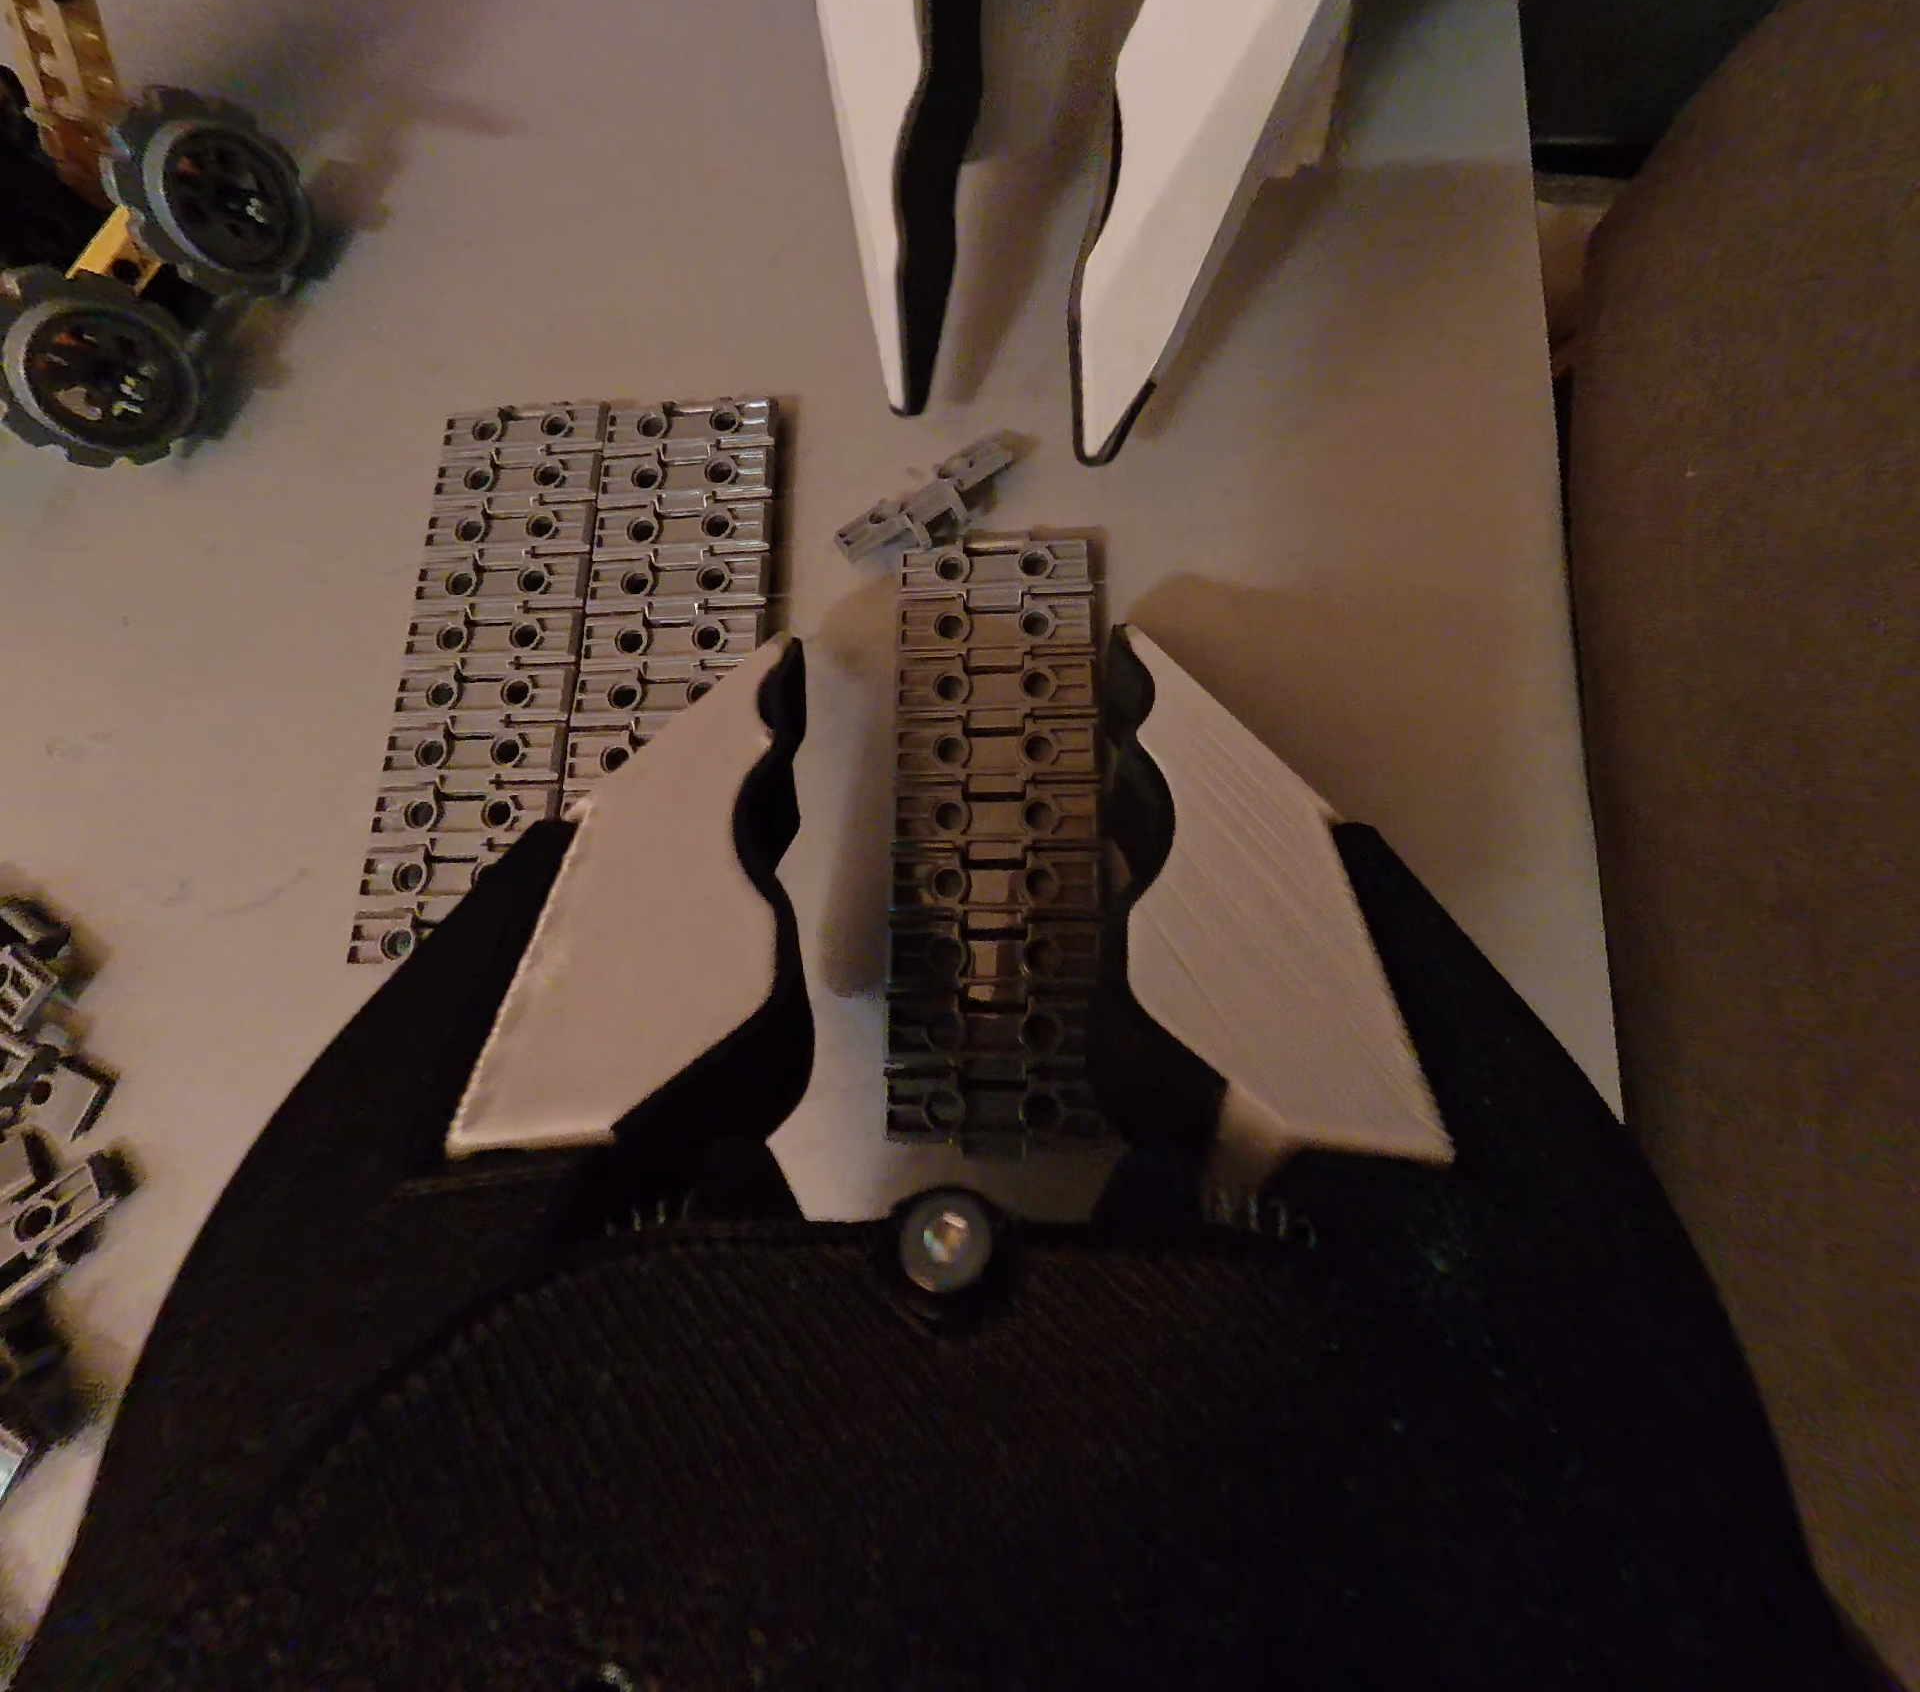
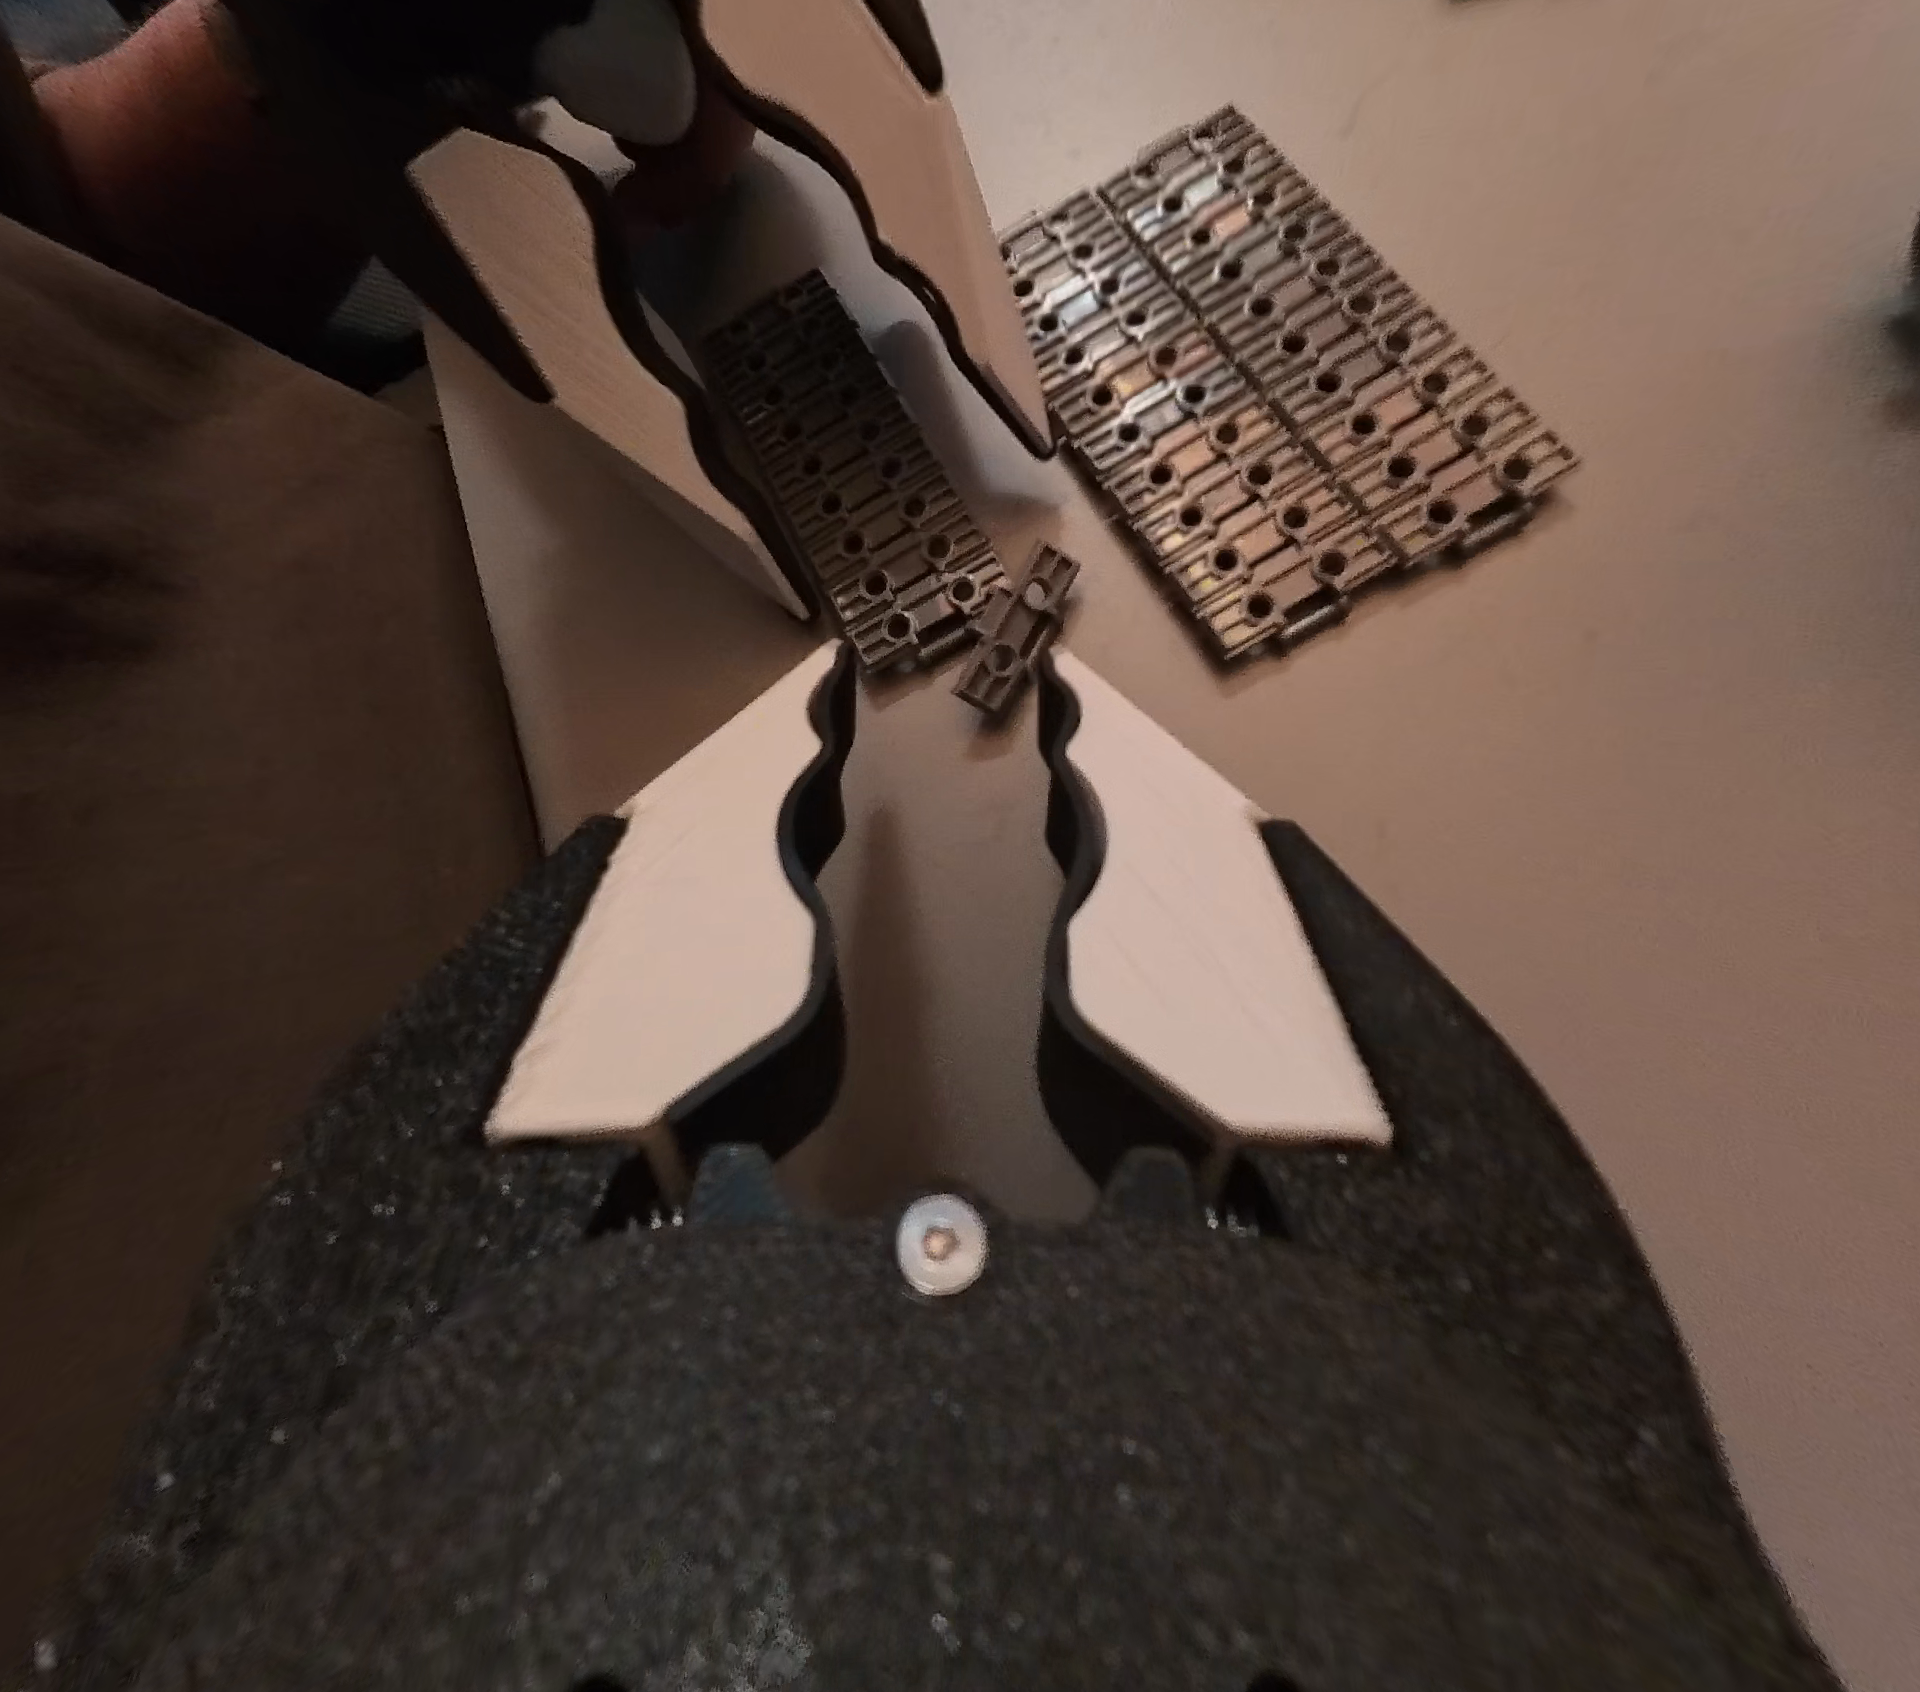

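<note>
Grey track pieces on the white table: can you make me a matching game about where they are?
Things:
1. single long grey plastic track strip
2. wide grey track mat of two joined strips
3. loose small grey track link
4. grey toy wheels

Places:
A. far left edge
B. between the left gripper fingers
C. at the strip's far end
D. left of the strip

Pairs: 1-B, 2-D, 3-C, 4-A

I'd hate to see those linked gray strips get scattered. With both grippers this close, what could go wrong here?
The left gripper is open astride the single track strip; closing off-center could buckle it. The loose link lies askew just ahead of the open right gripper, so a nudge might push it away. The grippers face each other closely and could collide.
</note>
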`<state>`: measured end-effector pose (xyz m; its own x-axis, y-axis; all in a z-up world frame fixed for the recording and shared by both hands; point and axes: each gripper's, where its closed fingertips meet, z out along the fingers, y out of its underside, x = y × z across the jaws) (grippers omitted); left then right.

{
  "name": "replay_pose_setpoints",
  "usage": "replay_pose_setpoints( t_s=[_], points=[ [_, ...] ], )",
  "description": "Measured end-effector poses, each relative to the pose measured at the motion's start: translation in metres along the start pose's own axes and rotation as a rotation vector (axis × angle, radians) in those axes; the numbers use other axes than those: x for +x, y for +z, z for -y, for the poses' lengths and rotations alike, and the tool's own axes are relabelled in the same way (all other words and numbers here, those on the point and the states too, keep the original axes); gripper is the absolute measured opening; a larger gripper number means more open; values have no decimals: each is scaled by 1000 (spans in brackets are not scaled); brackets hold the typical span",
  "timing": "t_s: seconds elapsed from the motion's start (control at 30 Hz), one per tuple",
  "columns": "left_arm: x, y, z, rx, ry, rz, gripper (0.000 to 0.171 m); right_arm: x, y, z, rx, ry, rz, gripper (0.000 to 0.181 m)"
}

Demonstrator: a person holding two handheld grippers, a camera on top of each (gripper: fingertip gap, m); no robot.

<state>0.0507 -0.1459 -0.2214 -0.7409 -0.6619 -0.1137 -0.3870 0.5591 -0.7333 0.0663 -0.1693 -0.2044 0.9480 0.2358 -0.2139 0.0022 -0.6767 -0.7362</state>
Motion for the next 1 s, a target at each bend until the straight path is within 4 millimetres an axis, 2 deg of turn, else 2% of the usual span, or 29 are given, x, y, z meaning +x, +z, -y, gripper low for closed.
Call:
replay_pose_setpoints(
  t_s=[0.03, 0.07, 0.1, 0.17, 0.23, 0.33, 0.43, 0.57, 0.77, 1.0],
  points=[
    [0, 0, 0, -1, 0, -4, 56, -1, -2, 4, 14, -53, 4, 40],
    [1, 0, 0, 1, -1, -8, 56, -7, -4, 7, 32, -150, 36, 54],
    [1, 0, 0, 4, -1, -12, 56, -12, -7, 10, 55, -297, 61, 60],
    [1, 0, 0, 4, -3, -18, 56, -2, -10, 17, 104, -639, 6, 54],
    [1, 0, -1, 4, -4, -14, 56, 8, -9, 18, 73, -798, -7, 46],
    [-1, -1, 0, 16, -16, -13, 55, 6, 0, 11, -51, -830, 134, 49],
    [-1, -2, 1, 24, -32, -29, 55, 12, 9, 4, -176, -895, 192, 51],
    [1, -1, 1, 19, -28, -40, 55, 12, 16, -5, -265, -883, 312, 53],
    [3, 0, -1, 6, -7, -34, 55, 9, 17, -6, -286, -856, 408, 38],
    [3, 1, -2, 0, -12, -45, 55, 4, 11, -6, -211, -778, 360, 38]
  ],
)
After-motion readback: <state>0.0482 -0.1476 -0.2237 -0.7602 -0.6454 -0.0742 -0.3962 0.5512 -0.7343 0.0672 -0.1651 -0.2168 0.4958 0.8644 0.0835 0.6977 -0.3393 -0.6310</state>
